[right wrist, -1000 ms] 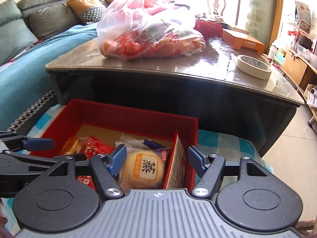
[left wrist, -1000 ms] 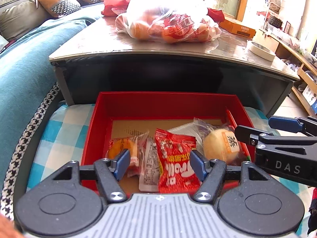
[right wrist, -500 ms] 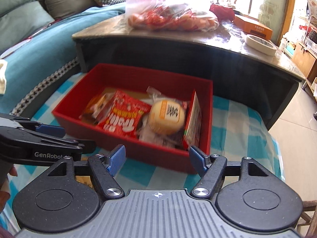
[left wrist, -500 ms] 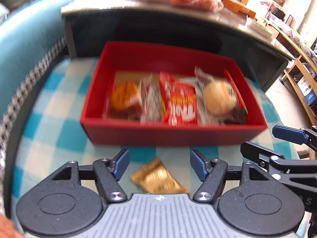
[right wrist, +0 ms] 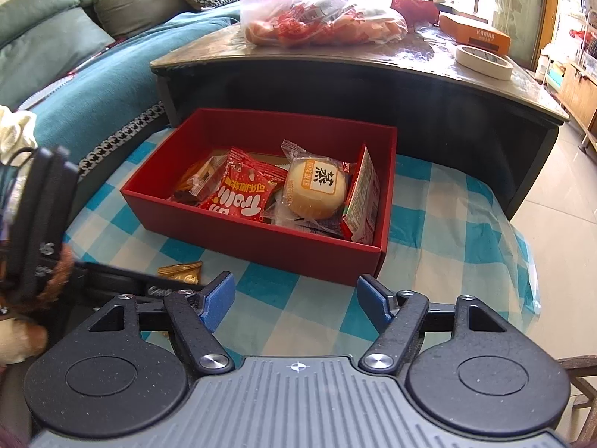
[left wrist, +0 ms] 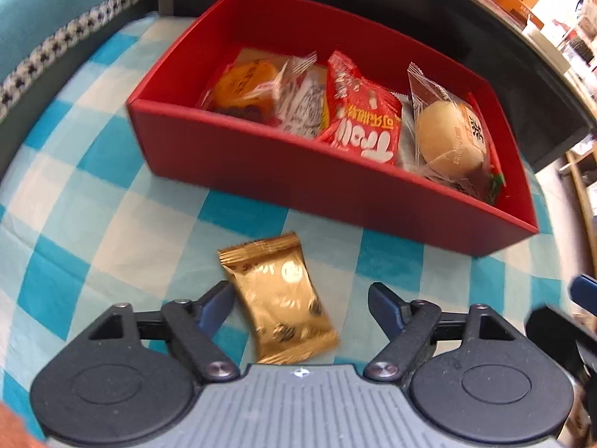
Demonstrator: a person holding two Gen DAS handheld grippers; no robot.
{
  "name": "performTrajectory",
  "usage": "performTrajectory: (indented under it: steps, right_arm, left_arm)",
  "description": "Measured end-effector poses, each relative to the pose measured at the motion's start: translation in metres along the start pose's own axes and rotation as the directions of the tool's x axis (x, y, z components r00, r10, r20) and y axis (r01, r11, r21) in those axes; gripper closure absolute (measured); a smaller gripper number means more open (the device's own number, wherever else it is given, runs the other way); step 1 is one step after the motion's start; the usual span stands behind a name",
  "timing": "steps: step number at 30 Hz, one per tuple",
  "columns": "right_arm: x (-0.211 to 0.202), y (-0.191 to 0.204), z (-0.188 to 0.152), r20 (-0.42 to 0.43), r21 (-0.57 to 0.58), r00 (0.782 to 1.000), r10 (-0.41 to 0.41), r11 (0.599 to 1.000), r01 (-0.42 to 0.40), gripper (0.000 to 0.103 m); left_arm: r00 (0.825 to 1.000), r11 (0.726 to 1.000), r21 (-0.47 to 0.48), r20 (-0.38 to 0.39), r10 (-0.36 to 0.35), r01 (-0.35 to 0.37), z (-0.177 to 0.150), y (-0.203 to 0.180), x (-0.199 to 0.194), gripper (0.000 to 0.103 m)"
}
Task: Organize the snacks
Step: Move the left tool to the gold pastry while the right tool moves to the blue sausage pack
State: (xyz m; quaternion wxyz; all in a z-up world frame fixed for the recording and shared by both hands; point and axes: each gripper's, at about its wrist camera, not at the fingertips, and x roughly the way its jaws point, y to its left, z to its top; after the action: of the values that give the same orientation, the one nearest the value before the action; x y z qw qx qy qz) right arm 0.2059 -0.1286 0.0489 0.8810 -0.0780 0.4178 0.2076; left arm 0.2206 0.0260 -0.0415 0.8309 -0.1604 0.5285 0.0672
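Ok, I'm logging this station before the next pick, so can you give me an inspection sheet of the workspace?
Surface: blue-and-white checked cloth, wrinkled.
Job's things: red box holds wrapped snacks, among them a red packet and a bun; gold packet lies on the cloth outside the box.
Clutter: nothing seen on the cloth.
Grippers: left gripper open, its jaws just widened, either side of the gold packet, no squeeze seen; right gripper open, empty.
Cables: nothing seen.
Surroundings: dark table with a plastic bag, tape roll, orange carton; sofa.
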Motion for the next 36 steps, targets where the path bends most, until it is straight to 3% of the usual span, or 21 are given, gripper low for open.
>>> performTrajectory:
  steps: [4,6,9,14,17,25,32,34,36]
  right_arm:
    - [-0.007,-0.005,0.000,0.011,0.005,1.000,0.009,1.000,-0.009,0.025]
    - [-0.011,-0.008,0.000,0.019,0.012,1.000,0.011,1.000,-0.011,0.025]
    - [-0.014,-0.011,0.000,0.026,0.017,1.000,0.009,1.000,-0.010,0.025]
    - [-0.015,-0.004,-0.003,0.013,-0.005,1.000,0.011,1.000,-0.011,0.025]
    - [-0.009,0.006,-0.009,-0.039,-0.045,0.999,0.037,0.998,-0.039,0.025]
    - [0.033,0.044,-0.038,-0.238,-0.155,0.962,0.134,0.973,-0.174,0.025]
    - [0.067,0.068,-0.047,-0.328,-0.171,0.924,0.196,0.950,-0.262,0.025]
    - [0.067,0.072,-0.050,-0.334,-0.176,0.920,0.205,0.945,-0.275,0.018]
    - [0.064,0.075,-0.053,-0.347,-0.171,0.912,0.218,0.942,-0.290,0.019]
  left_arm:
    - [0.996,0.995,0.060,0.041,0.077,-0.080,-0.008,-0.014,0.003,0.000]
    - [0.994,0.988,0.110,0.053,0.099,-0.104,-0.013,-0.016,0.000,0.014]
    - [0.993,0.983,0.142,0.046,0.111,-0.117,-0.018,-0.006,-0.007,0.028]
    - [0.989,0.973,0.179,0.028,0.143,-0.145,-0.022,0.021,-0.025,0.030]
    - [0.987,0.966,0.202,0.017,0.160,-0.160,-0.029,0.037,-0.035,0.030]
    - [0.997,0.980,0.187,-0.004,0.073,-0.071,-0.034,0.056,-0.039,0.030]
    - [1.000,0.985,0.169,-0.018,0.015,-0.012,-0.027,0.059,-0.038,0.030]
    - [1.000,0.985,0.171,-0.017,0.011,-0.008,-0.027,0.059,-0.037,0.030]
    - [1.000,0.985,0.172,-0.017,0.009,-0.006,-0.026,0.059,-0.037,0.030]
